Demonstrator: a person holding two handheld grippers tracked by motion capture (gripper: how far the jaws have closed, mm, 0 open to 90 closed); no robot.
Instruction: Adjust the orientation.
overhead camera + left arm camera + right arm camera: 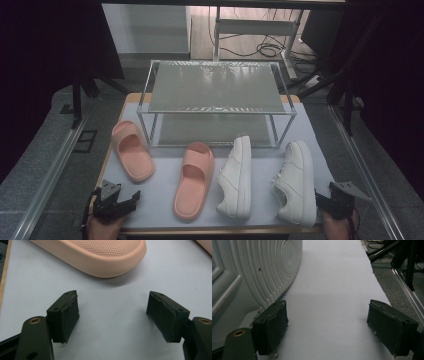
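Two pink slides and two white sneakers lie on a white mat (165,200) in front of a metal shoe rack (215,87). The left slide (131,150) has its heel toward my left gripper (127,200), which stands open at the mat's front left. In the left gripper view that heel (100,257) lies just ahead of the left gripper (112,298), with bare mat between the jaws. The right sneaker (295,180) lies on its side. My right gripper (322,200) is open beside it. The sneaker's ribbed sole (257,272) stands next to the right gripper (327,307), at its left pad.
The second slide (195,180) and the other sneaker (236,177) lie side by side mid-mat. The rack has two mesh shelves with nothing on them. A metal rail (409,292) runs along the floor right of the mat. Cables and stands sit behind the table.
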